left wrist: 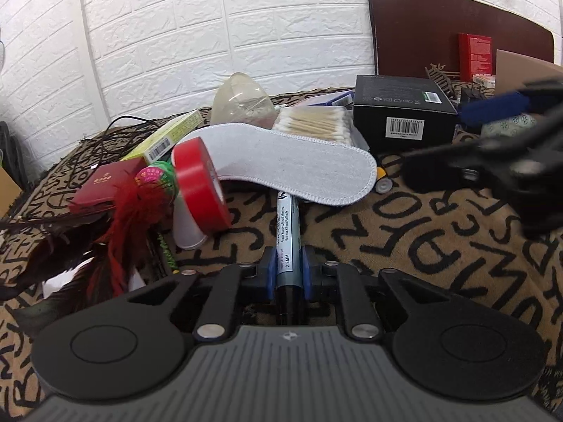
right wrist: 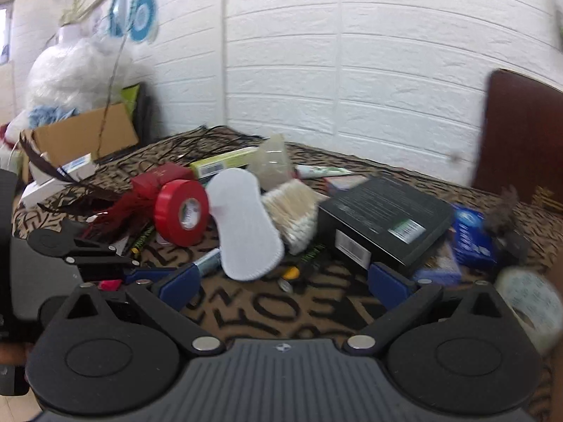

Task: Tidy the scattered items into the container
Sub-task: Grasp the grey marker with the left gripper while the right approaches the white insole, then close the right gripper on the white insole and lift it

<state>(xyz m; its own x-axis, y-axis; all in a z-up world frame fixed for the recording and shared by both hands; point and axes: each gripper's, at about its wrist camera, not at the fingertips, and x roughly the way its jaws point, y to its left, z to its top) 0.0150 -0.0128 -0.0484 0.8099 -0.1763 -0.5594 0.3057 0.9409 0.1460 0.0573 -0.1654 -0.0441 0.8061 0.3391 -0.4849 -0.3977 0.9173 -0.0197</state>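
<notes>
The left gripper [left wrist: 288,263] is clamped on one grey-and-black marker pen [left wrist: 286,235], whose label reads "2.8MM" beside smaller print too fine to make out. The pen lies pointing away over a tan cloth [left wrist: 404,246] printed with large black letters, and its far tip goes under one white insole [left wrist: 292,168]. Taking the insole as landmark: just left of it stands one roll of red tape [left wrist: 202,186] on edge, leaning on a white cylinder. Left of the tape is one shuttlecock [left wrist: 155,179] with a pink and green base and dark red feathers, and behind that one small red box [left wrist: 105,184] with gold writing too small to read. Behind the insole's left end lies one yellow-green carton [left wrist: 165,137] with a barcode. Directly behind the insole sit one pack of cotton swabs [left wrist: 315,123] and one clear plastic cup [left wrist: 242,98]. Behind its right end is one black box [left wrist: 401,109] carrying a barcode sticker and a green label. The right gripper [right wrist: 283,281] hovers spread wide over the cloth in front of the insole, nothing between its blue pads [right wrist: 181,283]. Far left of the insole, beyond the cloth, stands one open cardboard box [right wrist: 84,133]; whether it is the container is unclear.
</notes>
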